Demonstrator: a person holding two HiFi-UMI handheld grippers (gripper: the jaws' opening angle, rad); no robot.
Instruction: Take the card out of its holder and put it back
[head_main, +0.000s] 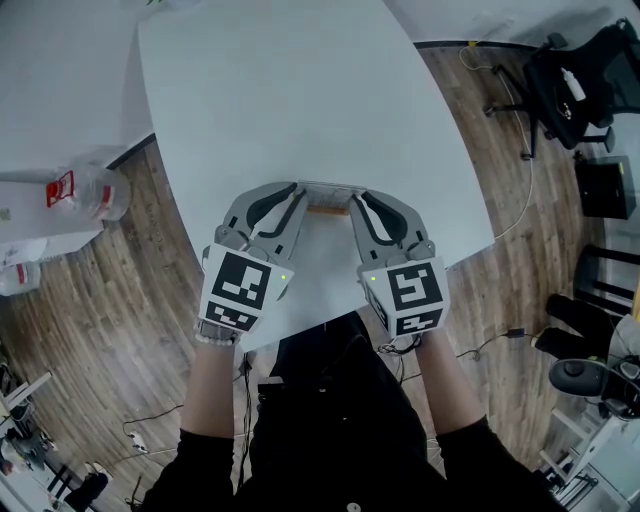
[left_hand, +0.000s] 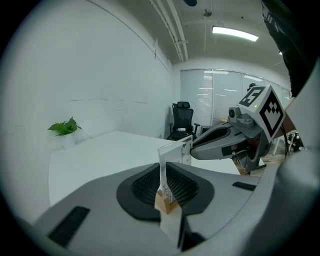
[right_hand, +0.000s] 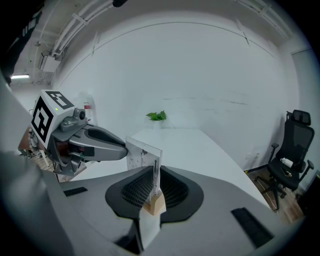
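A clear card (head_main: 327, 187) stands upright in a small wooden holder (head_main: 328, 208) near the front edge of the white table (head_main: 300, 90). My left gripper (head_main: 299, 196) is shut on the card's left end and my right gripper (head_main: 357, 199) on its right end. In the left gripper view the card (left_hand: 175, 152) runs edge-on between the pads of my left gripper (left_hand: 164, 185), with the wooden holder (left_hand: 166, 205) below. The right gripper view shows the same: card (right_hand: 142, 157), holder (right_hand: 154, 204), right gripper (right_hand: 154, 187). Whether any pad also touches the holder is hidden.
A plastic bottle (head_main: 95, 192) stands on the neighbouring table at the left. A black office chair (head_main: 575, 85) is at the far right on the wooden floor. A small potted plant (right_hand: 156, 116) sits at the table's far end by the wall.
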